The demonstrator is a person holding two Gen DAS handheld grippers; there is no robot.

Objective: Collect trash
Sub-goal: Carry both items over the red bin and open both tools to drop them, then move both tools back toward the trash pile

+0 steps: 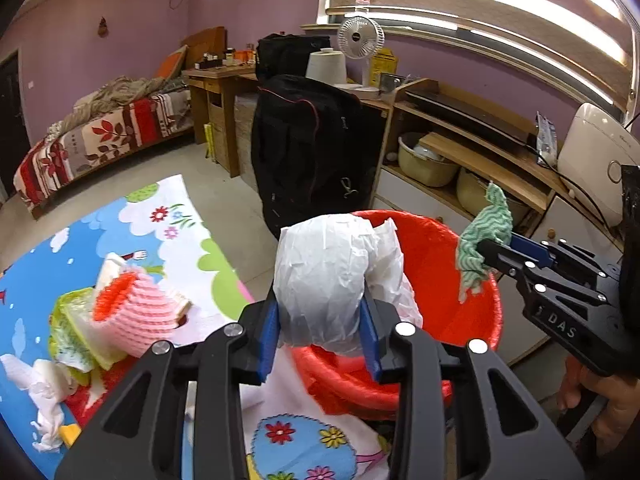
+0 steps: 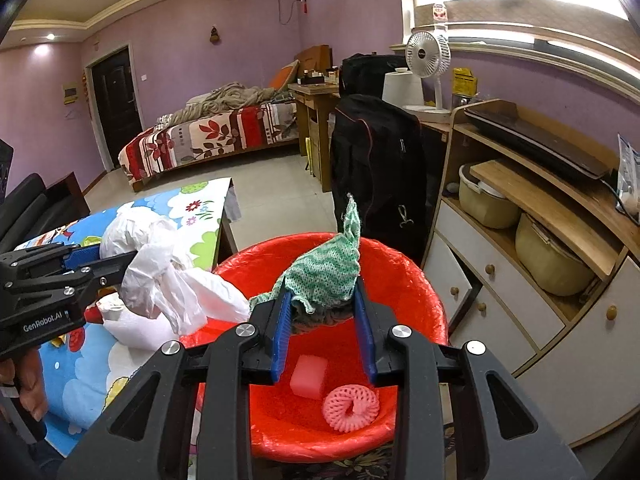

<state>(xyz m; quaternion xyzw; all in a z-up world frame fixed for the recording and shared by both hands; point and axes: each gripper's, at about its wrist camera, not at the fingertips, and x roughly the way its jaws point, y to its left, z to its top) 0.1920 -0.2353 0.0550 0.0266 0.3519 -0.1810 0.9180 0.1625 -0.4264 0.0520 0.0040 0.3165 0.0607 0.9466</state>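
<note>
Trash here looks light and soft: left gripper (image 1: 322, 334) jaws pinch a crumpled white plastic bag (image 1: 328, 276) at its bunched middle, right gripper (image 2: 324, 332) jaws clamp a limp green-striped cloth (image 2: 324, 280) over the red bin (image 2: 416, 304).

Bright window blinds (image 1: 500, 12) glare; fisheye edges bend, corners dark.

Glossy red bin liner (image 2: 404, 280), probably plastic.
</note>
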